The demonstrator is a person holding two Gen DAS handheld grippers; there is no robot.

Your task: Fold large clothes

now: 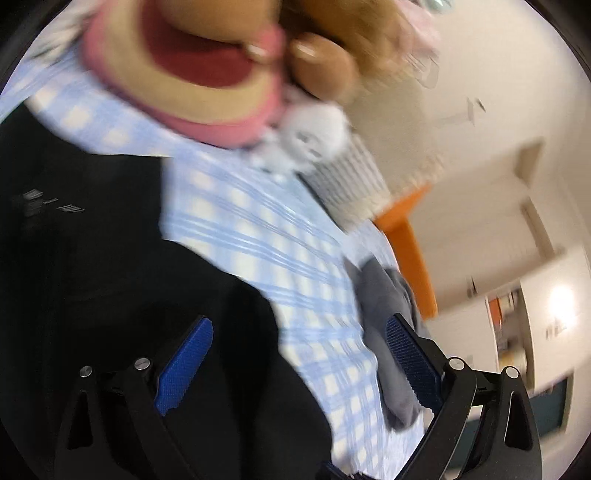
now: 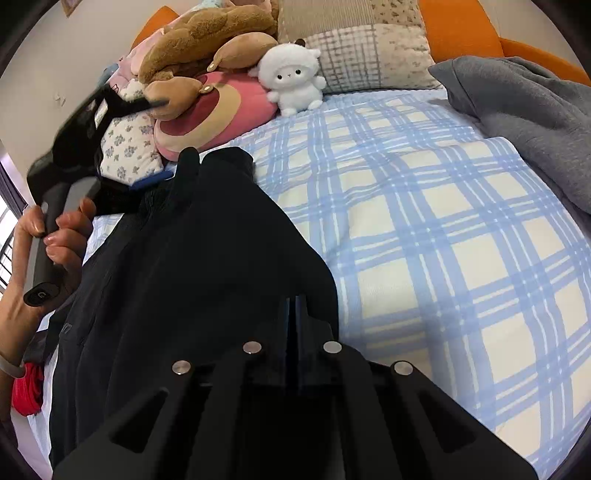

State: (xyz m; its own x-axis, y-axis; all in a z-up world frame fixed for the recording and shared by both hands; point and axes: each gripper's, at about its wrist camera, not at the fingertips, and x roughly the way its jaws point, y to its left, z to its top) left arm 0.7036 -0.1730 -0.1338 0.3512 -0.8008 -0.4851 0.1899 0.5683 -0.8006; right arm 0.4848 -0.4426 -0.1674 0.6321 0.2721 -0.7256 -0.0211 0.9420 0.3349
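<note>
Blue plaid bedspread [image 2: 424,229], white plush lamb [image 2: 291,79] beside pink round cushion [image 2: 221,110], patchwork pillow [image 2: 362,48], orange headboard [image 2: 458,29]
</note>
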